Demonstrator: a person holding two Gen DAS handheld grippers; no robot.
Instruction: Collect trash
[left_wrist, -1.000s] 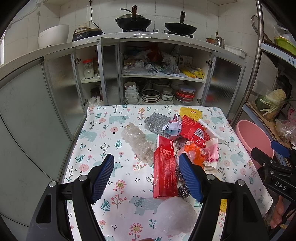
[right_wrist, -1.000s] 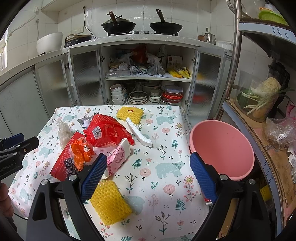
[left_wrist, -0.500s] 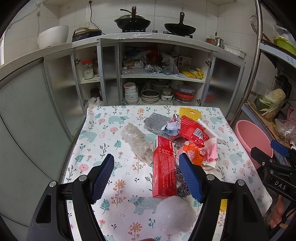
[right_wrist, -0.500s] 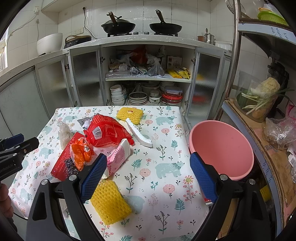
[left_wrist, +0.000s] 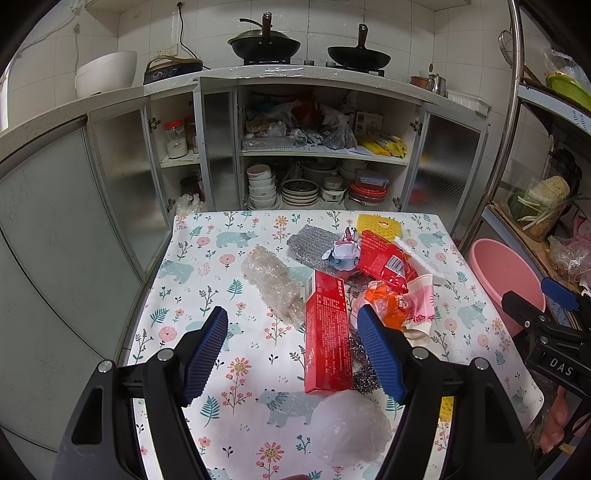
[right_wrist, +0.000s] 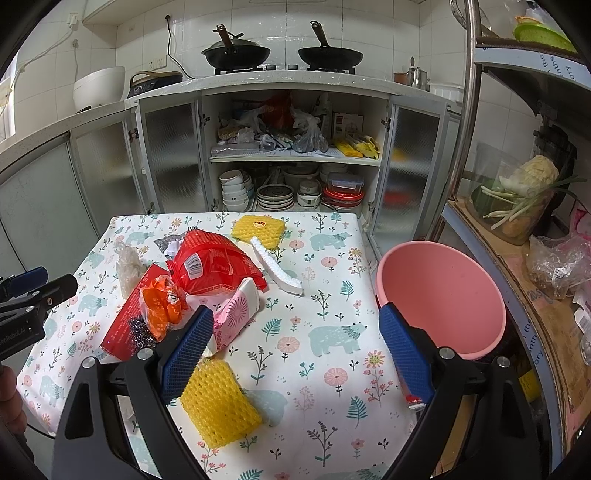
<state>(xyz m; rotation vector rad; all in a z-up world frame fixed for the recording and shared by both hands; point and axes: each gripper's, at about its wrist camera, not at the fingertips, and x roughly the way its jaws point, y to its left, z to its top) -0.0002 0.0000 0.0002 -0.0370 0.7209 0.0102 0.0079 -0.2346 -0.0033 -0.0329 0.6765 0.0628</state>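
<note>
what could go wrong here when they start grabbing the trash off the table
The trash overlaps: the orange wrapper lies on the red box, so a grab may drag neighbours along. The pink basin sits off the table edge, so light pieces could miss it. The clear plastic looks thin and could slip from the open left gripper.

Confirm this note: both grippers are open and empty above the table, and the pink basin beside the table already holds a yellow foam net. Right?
Not quite. The pink basin is empty in the right wrist view; both yellow foam nets lie on the table. Both grippers are open and empty.
</note>
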